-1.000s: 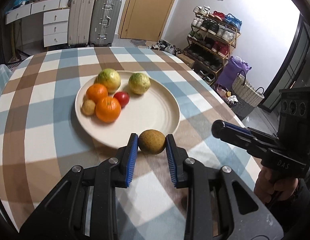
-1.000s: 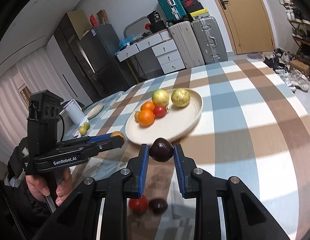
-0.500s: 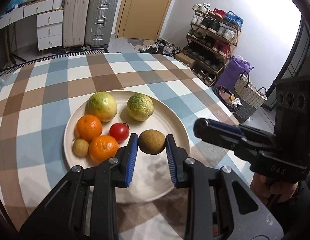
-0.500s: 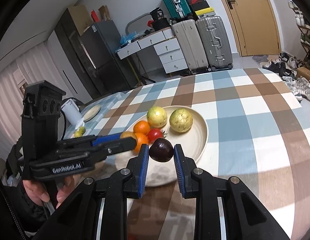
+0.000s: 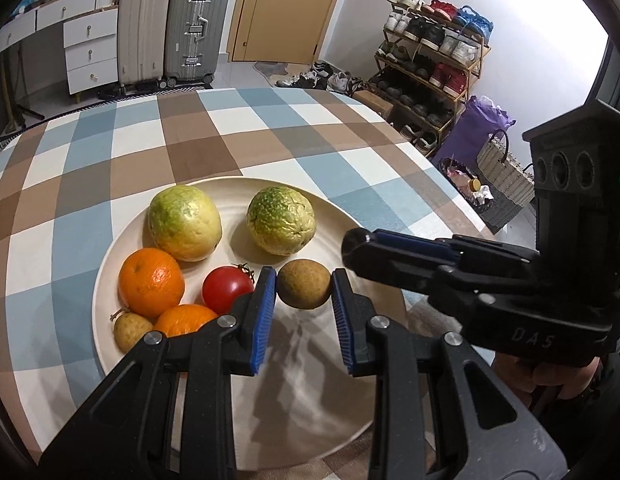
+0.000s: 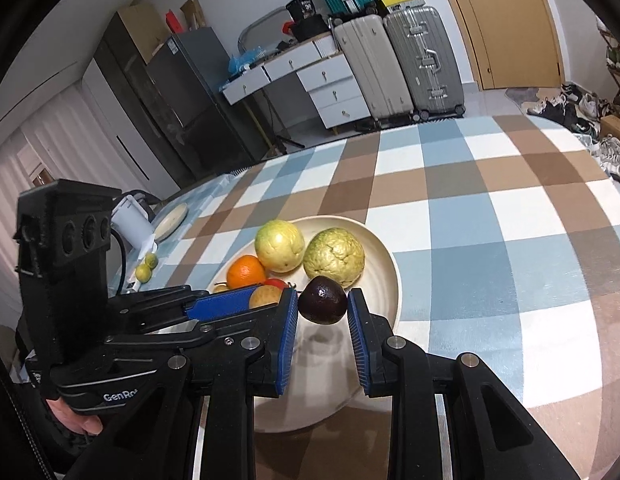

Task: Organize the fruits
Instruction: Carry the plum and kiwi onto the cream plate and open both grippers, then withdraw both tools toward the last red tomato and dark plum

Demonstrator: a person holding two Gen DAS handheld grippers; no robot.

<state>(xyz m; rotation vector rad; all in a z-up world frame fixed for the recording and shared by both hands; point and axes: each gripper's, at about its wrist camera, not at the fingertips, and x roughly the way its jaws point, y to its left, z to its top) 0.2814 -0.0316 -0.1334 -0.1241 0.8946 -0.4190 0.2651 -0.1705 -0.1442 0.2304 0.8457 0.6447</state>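
Mid-delivery over the plate (image 5: pixel 109 280): left hand-held gripper (image 5: pixel 303 286) clamped on a brown fruit (image 5: pixel 303 284), right hand-held gripper (image 6: pixel 322 300) on a dark fruit (image 6: pixel 322 300); next, lower and release onto bare plate at lower centre.

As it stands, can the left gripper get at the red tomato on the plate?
Probably not yet. The left gripper is shut on a brown fruit, so its jaws are full. The tomato lies just beside its finger on the plate, nothing else blocking.
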